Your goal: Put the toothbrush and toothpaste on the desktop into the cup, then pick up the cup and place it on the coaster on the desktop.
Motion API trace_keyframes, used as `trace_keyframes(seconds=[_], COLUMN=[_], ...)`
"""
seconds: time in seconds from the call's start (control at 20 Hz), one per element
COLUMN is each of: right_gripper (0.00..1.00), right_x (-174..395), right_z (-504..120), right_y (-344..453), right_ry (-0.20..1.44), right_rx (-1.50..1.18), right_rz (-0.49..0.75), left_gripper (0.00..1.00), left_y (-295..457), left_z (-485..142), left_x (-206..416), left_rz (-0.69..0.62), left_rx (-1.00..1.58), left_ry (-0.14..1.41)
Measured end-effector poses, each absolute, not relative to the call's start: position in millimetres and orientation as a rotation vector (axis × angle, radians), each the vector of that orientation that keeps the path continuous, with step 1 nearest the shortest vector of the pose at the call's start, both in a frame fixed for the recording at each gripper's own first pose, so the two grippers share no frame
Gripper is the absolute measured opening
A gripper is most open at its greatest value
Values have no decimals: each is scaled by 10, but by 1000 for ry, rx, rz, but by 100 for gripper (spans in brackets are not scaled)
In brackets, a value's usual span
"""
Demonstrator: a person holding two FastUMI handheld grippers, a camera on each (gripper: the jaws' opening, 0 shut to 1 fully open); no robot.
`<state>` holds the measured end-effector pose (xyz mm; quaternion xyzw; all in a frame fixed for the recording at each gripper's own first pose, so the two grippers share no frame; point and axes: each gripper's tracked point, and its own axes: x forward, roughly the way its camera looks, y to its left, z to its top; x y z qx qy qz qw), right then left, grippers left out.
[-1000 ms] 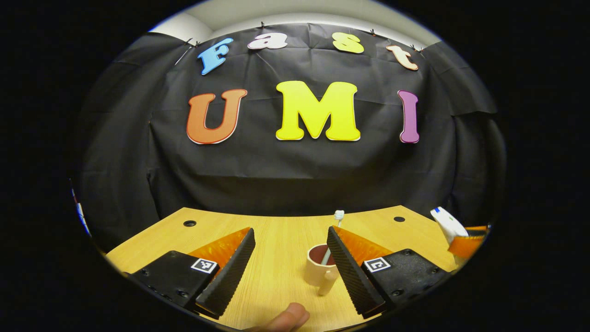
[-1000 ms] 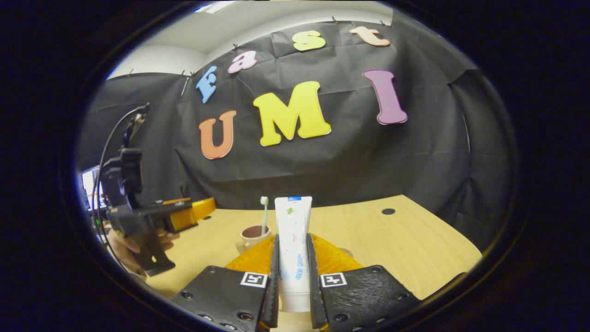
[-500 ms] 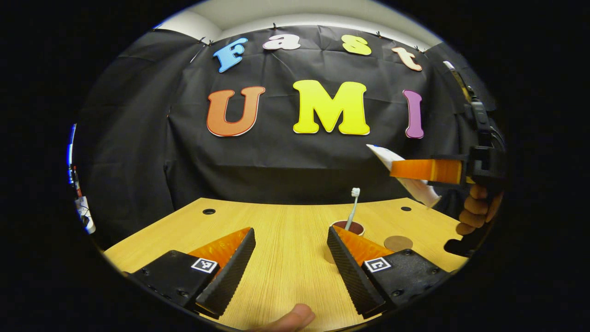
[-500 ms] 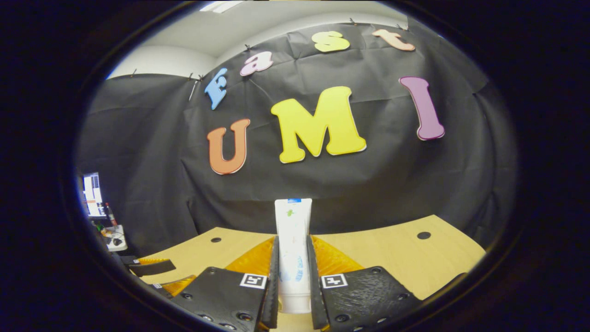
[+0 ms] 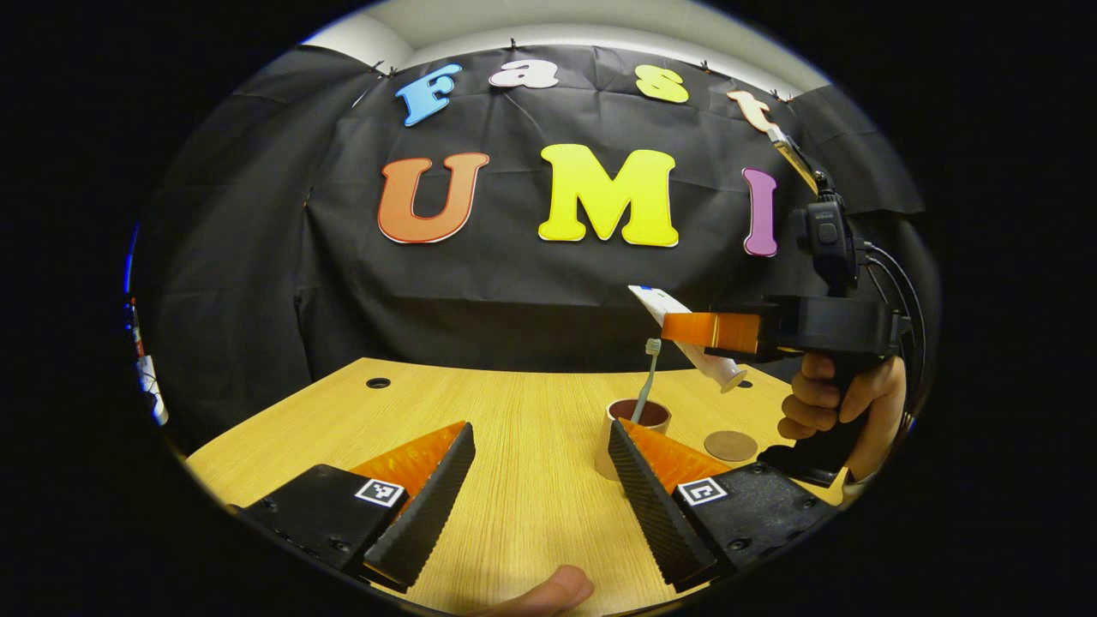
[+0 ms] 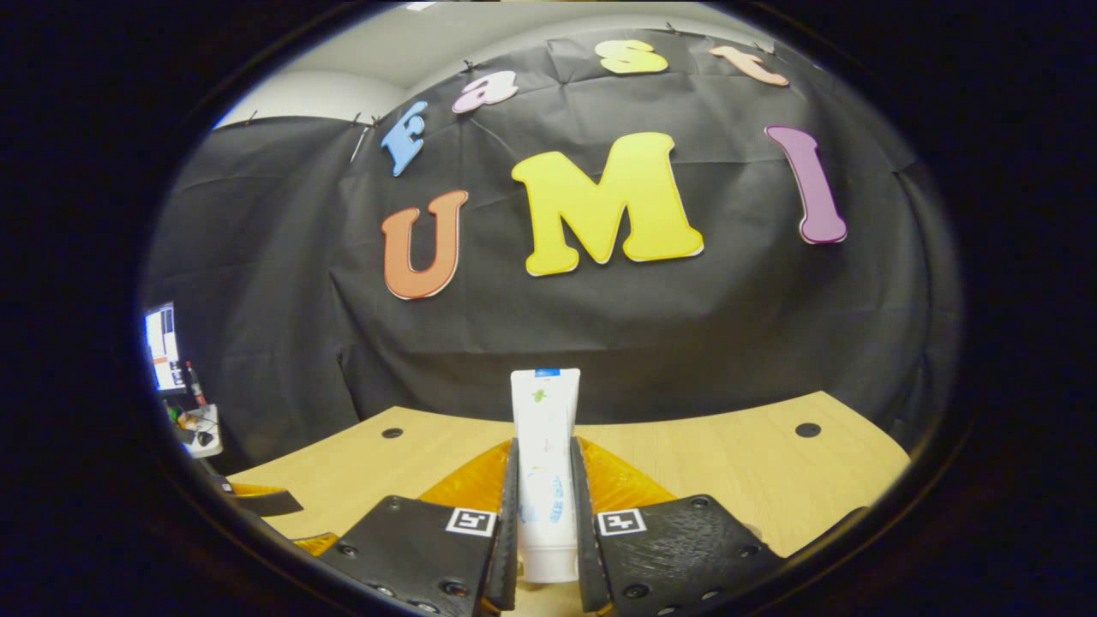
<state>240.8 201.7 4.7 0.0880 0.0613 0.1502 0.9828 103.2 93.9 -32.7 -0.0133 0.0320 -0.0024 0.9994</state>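
The right gripper (image 6: pixel 544 548) pinches the toothpaste (image 6: pixel 545 446) cap-down over the cup (image 5: pixel 634 424), at two o'clock of the idle, wide-open left gripper (image 5: pixel 536 506), ready for dropping in.

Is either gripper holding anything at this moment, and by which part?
The right gripper clamps the toothpaste around its lower body, near the cap end. The left gripper is open, holding nothing.

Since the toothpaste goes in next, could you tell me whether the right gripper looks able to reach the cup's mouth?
Probably yes: the right gripper holds the toothpaste above the cup, with only the toothbrush leaning inside.
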Motion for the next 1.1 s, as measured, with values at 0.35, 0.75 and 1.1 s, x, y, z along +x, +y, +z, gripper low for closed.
trace_keyframes(seconds=[0.35, 0.75, 1.1], right_gripper=[30, 29, 28], right_x=[2447, 2371, 2169], right_z=[10, 221, 174], right_y=[2066, 2106, 1906], right_ry=[128, 54, 83], right_rx=[174, 127, 154], right_rz=[301, 305, 305], left_gripper=[100, 100, 100], left_y=[954, 990, 956], left_z=[-445, -540, -579], left_x=[1047, 1070, 1070], left_rz=[-13, -6, 8], left_rx=[-42, -50, -33], left_ry=[98, 121, 147])
